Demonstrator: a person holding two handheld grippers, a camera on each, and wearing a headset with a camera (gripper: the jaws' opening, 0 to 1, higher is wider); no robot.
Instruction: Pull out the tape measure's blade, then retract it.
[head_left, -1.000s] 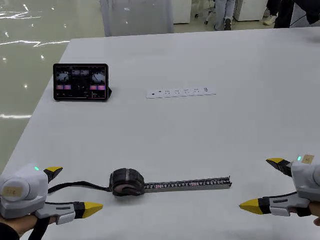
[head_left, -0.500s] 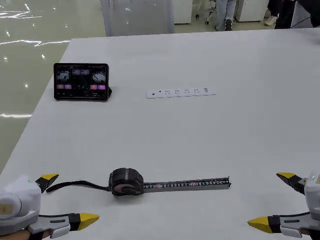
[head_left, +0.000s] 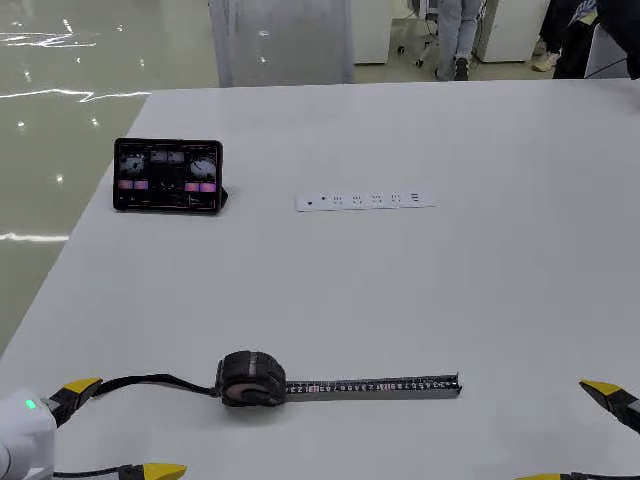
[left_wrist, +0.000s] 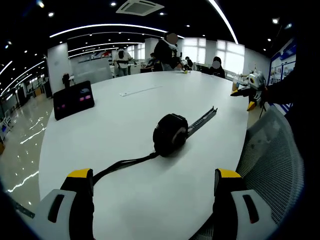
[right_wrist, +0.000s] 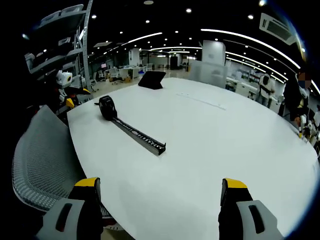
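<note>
Near the desk's (head_left: 420, 290) front edge, left of centre, sits the tape measure (head_left: 251, 379) w/ its blade (head_left: 375, 386) run out to the right, roughly parallel to that edge, end hook well short of the front-right corner. Its black strap (head_left: 150, 383) trails off to the left. Vs a sec ago, case and blade haven't shifted on the desk, and the same length of blade is out. What did change: both grippers have backed off toward the person. The left gripper (left_wrist: 154, 176) is now off the front-left and the right gripper (right_wrist: 160, 182) off the front-right, w/ just yellow tips at the bottom of the head view. Both have jaws spread wide, nothing btwn them, neither touching the tape. My read: the pull-out half looks done, the blade is staying out by itself, and the retract isn't started. Next prob. needs one gripper steadying the case while the blade is fed or let back. Surface is a plain white smooth top, so the case may skid if the blade snaps in. Toward the far-left of the desk a tablet (head_left: 168, 176) stands propped, screen lit. A white strip w/ dark marks (head_left: 365, 199) lies flat mid-desk, well apart from the tape. Room: big open hall w/ glossy floor (head_left: 60, 120), ceiling light strips (right_wrist: 165, 36), people (left_wrist: 170, 47) beyond the far edge, and a grey mesh chair (left_wrist: 272, 150) at the near edge.
</note>
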